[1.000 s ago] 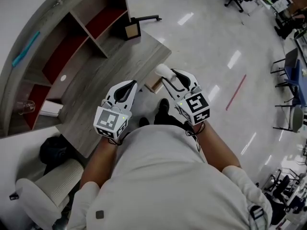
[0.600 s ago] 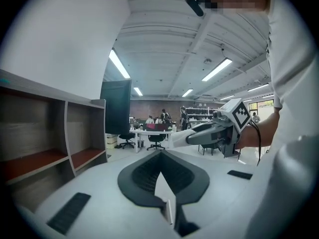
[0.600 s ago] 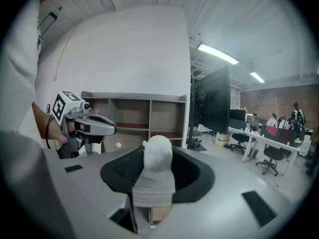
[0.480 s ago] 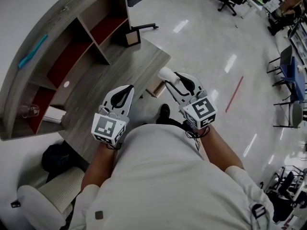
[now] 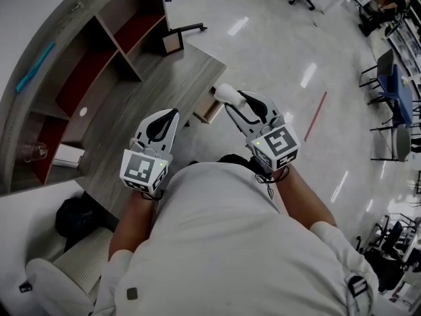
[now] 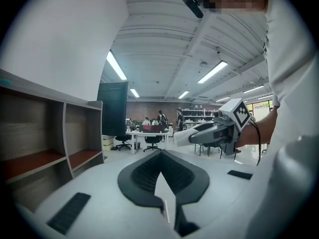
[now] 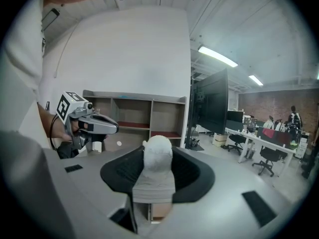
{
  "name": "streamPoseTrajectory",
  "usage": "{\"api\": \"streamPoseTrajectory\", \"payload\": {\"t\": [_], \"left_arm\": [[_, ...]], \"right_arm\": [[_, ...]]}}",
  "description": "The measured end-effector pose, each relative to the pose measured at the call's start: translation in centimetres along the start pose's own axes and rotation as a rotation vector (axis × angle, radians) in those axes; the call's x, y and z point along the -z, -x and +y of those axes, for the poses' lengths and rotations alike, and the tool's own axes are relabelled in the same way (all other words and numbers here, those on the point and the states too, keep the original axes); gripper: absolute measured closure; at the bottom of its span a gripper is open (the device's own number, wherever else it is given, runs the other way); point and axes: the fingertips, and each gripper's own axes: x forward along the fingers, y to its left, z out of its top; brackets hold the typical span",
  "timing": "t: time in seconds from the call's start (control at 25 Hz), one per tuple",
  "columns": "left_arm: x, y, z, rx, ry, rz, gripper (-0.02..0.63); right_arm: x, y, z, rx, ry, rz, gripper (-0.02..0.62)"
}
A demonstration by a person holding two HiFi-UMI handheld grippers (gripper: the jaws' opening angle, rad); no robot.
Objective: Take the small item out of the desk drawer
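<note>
The right gripper (image 5: 231, 100) has its jaws partly apart and closed on the small white item (image 7: 157, 156), which fills the gap between them. The left gripper (image 6: 160, 180) has its jaws fully together and holds nothing.

The item is white and rounded on top, with a soft, wrinkled surface like cloth or paper. It is in the air, just beyond the edge of the grey desk (image 5: 148, 104) and near the pulled-out drawer (image 5: 209, 109).

Only the head view shows the drawer and both grippers side by side. The right gripper view shows the item from close and the shelf unit (image 7: 149, 113) behind it. The left gripper view shows the item from the side.
</note>
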Motion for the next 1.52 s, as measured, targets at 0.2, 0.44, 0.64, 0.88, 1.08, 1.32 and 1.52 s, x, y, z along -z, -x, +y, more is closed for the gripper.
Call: {"api": "streamPoseTrajectory", "payload": {"t": [0.2, 0.44, 0.64, 0.88, 1.08, 1.32, 1.52], "left_arm": [[-0.4, -1.5, -1.8, 0.002, -0.002, 0.0, 0.595], [-1.1, -4.0, -5.1, -0.009, 0.007, 0.009, 0.595], [-1.4, -5.8, -8.8, -0.02, 0.005, 0.018, 0.595], [-1.7, -7.6, -13.2, -0.039, 0.004, 0.034, 0.595], [-1.6, -7.9, -17.0, -0.059, 0.013, 0.045, 0.595], [-0.4, -6.5, -19.9, -0.081, 0.038, 0.054, 0.595], [0.0, -4.9, -21.1, -0.077, 0.043, 0.066, 0.595]], "right_arm": [[0.5, 1.2, -1.4, -0.011, -0.01, -0.004, 0.42], [1.8, 4.2, -4.0, -0.032, -0.023, -0.002, 0.42], [3.0, 7.4, -6.0, -0.048, -0.051, -0.012, 0.42], [4.3, 11.7, -7.3, -0.087, -0.055, -0.027, 0.419], [5.3, 15.1, -7.6, -0.112, -0.054, -0.043, 0.419], [6.6, 17.5, -6.1, -0.139, -0.062, -0.055, 0.419], [7.5, 18.7, -4.4, -0.141, -0.067, -0.055, 0.419]]}}
